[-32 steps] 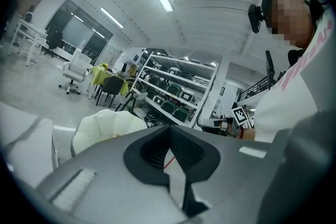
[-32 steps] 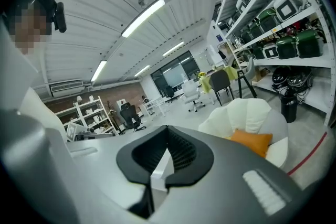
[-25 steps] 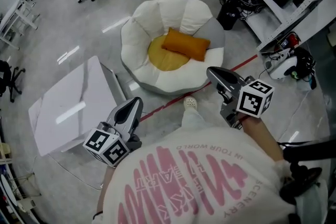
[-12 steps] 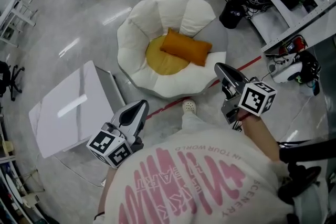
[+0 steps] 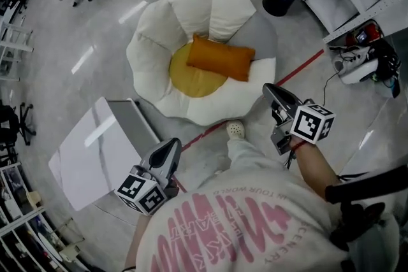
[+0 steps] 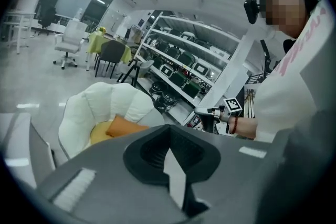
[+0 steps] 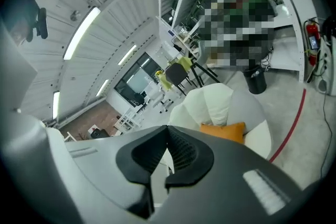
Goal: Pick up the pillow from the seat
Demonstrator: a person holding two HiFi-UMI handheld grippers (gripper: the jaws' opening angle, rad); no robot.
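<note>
Standing short of the seat (image 5: 191, 9), the person carries both grippers low and close to the body, which reads as an approach not yet turned into a reach. Left of the left gripper's (image 5: 173, 144) fingertips sits a white table (image 5: 89, 156), well off the line to the seat. The left gripper's jaws are pressed together with nothing between them, the two pads meeting in a closed seam in its own view. It points forward and to the right, likely aimed at the seat.

The pillow (image 5: 220, 59), orange, lies across the seat's yellow middle, leaning on the back cushions. It is well ahead of both sets of fingertips, right of the left pair and left of the right pair. A shoe (image 5: 236, 130) is planted between the two grippers, beside a red line (image 5: 299, 70) on the floor.

The right gripper (image 5: 268, 88) is also closed and empty, held slightly further forward and nearer the pillow, so it looks the likelier one to take it. Either pair of jaws must spread before closing on the soft pillow, probably at an edge or corner, where the filling squashes thin enough to pinch.
</note>
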